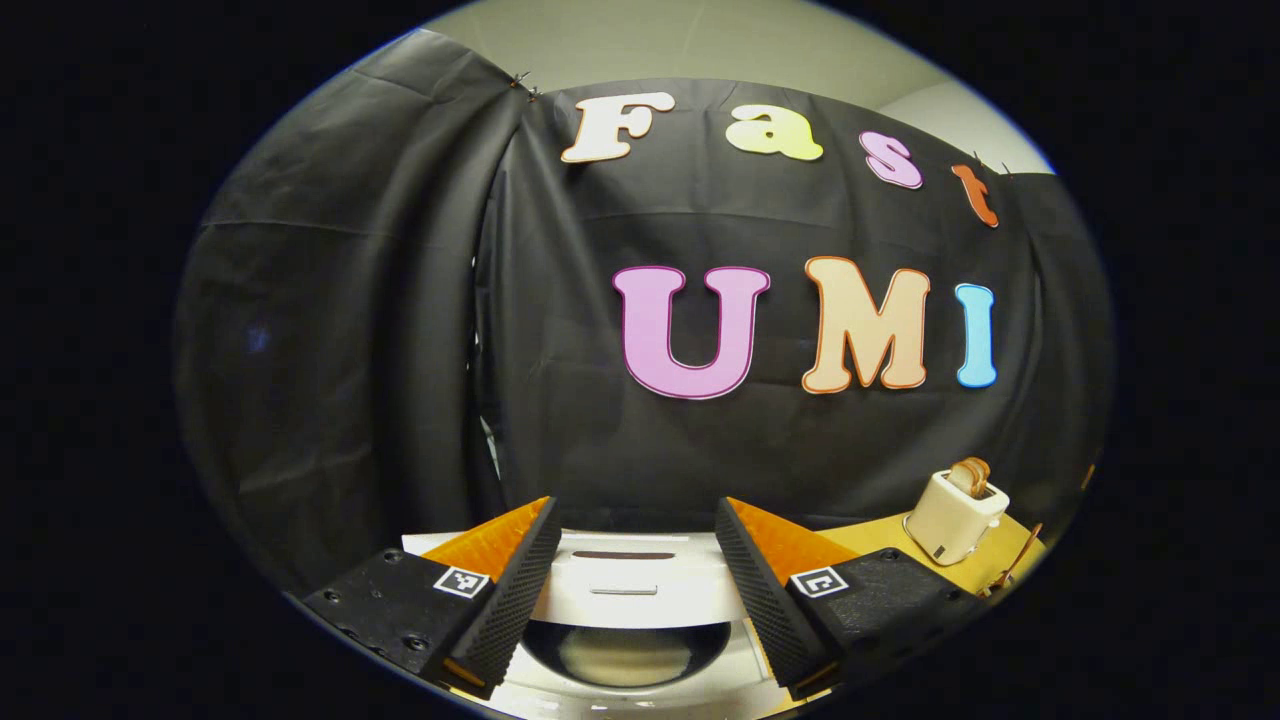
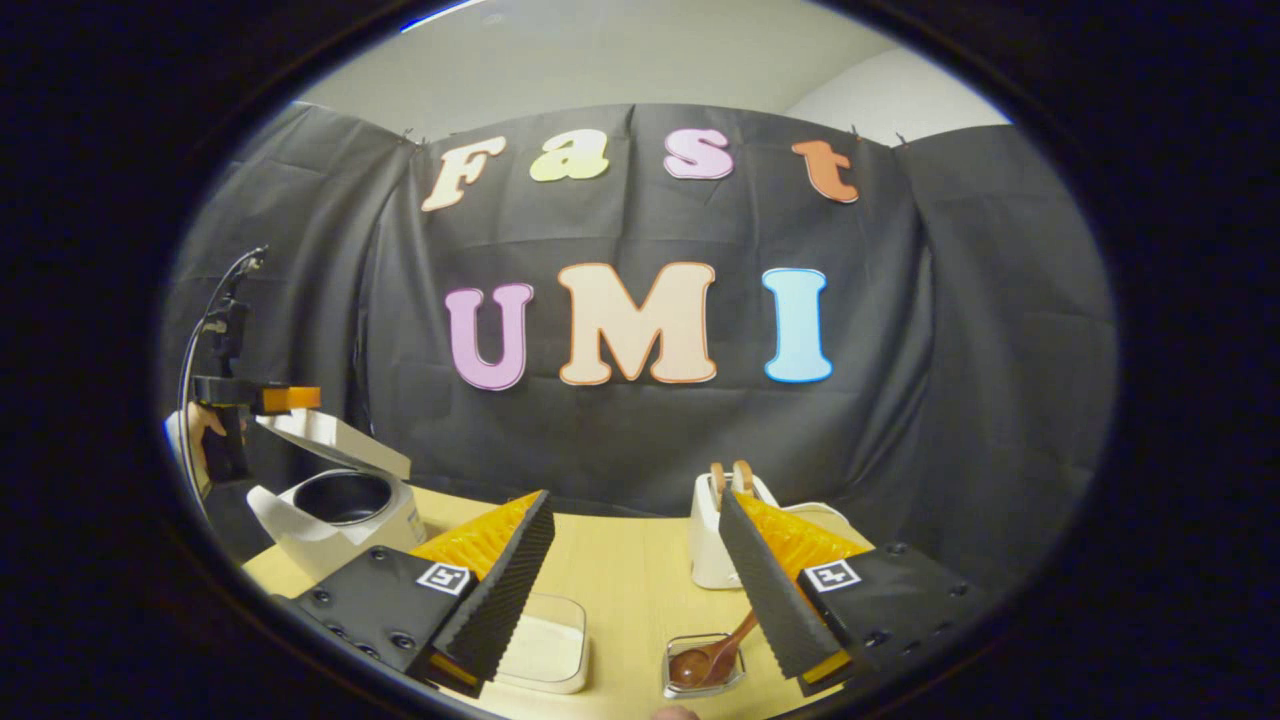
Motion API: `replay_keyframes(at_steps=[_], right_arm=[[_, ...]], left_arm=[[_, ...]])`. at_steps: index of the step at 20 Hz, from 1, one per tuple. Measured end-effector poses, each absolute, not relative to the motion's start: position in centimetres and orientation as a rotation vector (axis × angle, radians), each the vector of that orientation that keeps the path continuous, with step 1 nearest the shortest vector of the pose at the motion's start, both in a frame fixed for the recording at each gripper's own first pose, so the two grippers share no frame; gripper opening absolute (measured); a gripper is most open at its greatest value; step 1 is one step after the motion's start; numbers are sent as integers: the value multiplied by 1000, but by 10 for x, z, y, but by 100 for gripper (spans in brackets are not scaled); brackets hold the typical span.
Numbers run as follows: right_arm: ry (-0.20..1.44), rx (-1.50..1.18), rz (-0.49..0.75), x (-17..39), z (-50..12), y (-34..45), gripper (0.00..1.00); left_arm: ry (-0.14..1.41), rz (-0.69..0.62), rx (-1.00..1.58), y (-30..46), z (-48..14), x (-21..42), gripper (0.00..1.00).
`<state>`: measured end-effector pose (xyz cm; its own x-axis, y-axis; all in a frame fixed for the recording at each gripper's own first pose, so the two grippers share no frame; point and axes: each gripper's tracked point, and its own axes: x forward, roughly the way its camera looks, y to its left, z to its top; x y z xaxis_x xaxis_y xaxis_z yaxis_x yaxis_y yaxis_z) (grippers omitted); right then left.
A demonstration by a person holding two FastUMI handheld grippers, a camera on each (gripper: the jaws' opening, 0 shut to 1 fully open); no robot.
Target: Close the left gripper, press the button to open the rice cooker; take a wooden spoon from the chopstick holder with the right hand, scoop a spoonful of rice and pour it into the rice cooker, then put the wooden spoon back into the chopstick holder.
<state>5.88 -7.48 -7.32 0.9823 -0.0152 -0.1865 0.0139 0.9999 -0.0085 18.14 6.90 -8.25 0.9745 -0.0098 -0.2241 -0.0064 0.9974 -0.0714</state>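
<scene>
The white rice cooker stands at the left of the table with its lid raised and its dark inner pot showing. In the left gripper view my left gripper hangs open just above the cooker's pot, facing the upright lid. A hand holds that left gripper over the cooker. My right gripper is open and holds nothing. Below it a wooden spoon rests in the small clear chopstick holder. A clear box of white rice sits left of the holder.
A cream toaster with bread slices in it stands behind the chopstick holder, at the back of the wooden table. The same toaster is right of the cooker in the left gripper view. Black cloth closes the booth behind.
</scene>
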Motion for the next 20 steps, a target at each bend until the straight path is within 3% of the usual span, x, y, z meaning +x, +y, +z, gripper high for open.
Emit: replay_keyframes(at_steps=[20], right_arm=[[213,-42,9,37,-80,-59,100]], left_arm=[[399,17,-97,67,-197,121,94]])
